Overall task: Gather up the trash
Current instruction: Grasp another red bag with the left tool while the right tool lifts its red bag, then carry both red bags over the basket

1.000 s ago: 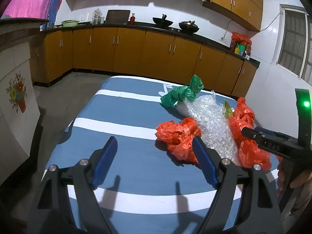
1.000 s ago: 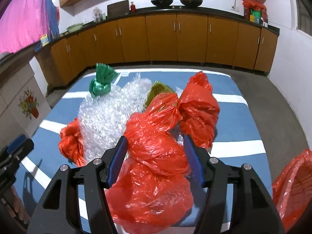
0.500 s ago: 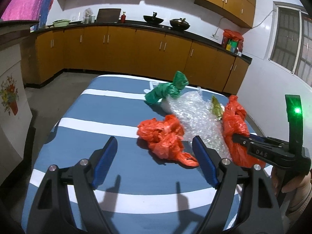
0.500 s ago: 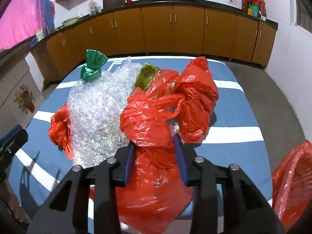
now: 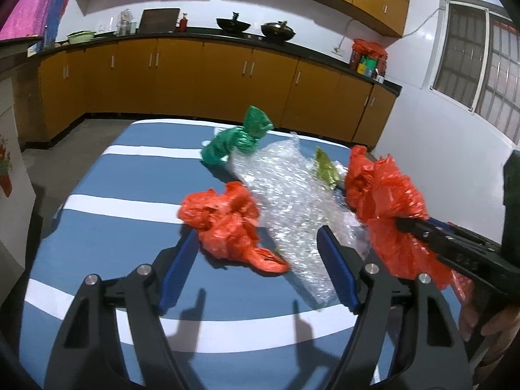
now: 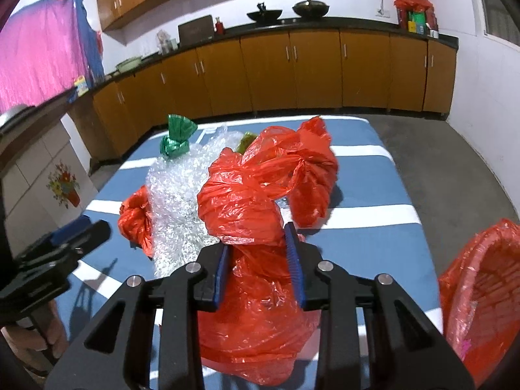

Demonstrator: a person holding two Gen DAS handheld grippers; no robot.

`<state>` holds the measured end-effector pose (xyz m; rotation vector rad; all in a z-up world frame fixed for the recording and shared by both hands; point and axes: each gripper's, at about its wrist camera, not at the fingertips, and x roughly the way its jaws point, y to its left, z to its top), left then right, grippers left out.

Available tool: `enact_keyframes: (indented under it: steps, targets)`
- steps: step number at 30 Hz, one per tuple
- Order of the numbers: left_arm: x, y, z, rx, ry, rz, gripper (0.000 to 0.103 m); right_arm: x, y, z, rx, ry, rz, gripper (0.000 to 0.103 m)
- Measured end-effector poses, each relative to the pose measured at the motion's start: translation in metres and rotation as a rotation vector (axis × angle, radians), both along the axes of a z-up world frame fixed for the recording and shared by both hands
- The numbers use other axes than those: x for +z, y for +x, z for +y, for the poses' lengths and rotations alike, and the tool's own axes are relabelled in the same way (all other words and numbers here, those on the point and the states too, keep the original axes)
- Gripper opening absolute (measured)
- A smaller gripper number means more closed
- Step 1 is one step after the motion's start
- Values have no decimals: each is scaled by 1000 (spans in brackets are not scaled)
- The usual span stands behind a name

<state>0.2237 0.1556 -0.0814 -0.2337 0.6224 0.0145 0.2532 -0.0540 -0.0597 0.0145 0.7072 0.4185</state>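
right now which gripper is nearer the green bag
Left, though neither is close. The left gripper is open by the small red bag, short of the green bag. The right gripper grips the big red bag farther off.

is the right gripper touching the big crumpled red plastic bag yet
Touching. In the right wrist view the right gripper, whose jaws have just been closing, pinches the big crumpled red plastic bag between both blue pads, the plastic bunched with no gap.

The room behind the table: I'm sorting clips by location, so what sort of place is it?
Most likely a home kitchen: wooden cabinets run under a dark counter, and two woks sit on it.
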Motion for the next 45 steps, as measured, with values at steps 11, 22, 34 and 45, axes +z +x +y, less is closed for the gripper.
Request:
enact_keyframes:
  steps: [11, 22, 34, 45]
  targets:
    - [0, 31, -35, -64, -35, 12, 70, 2, 0, -39, -121, -23, -28, 32]
    - [2, 106, -106, -167, -32, 10, 70, 0, 3, -86, -261, -21, -33, 32]
    - [-24, 177, -154, -179, 39, 96, 70, -8, 5, -105, -296, 11, -19, 32]
    - [-33, 182, -156, -201, 39, 120, 45, -7, 2, -113, -307, 41, -5, 32]
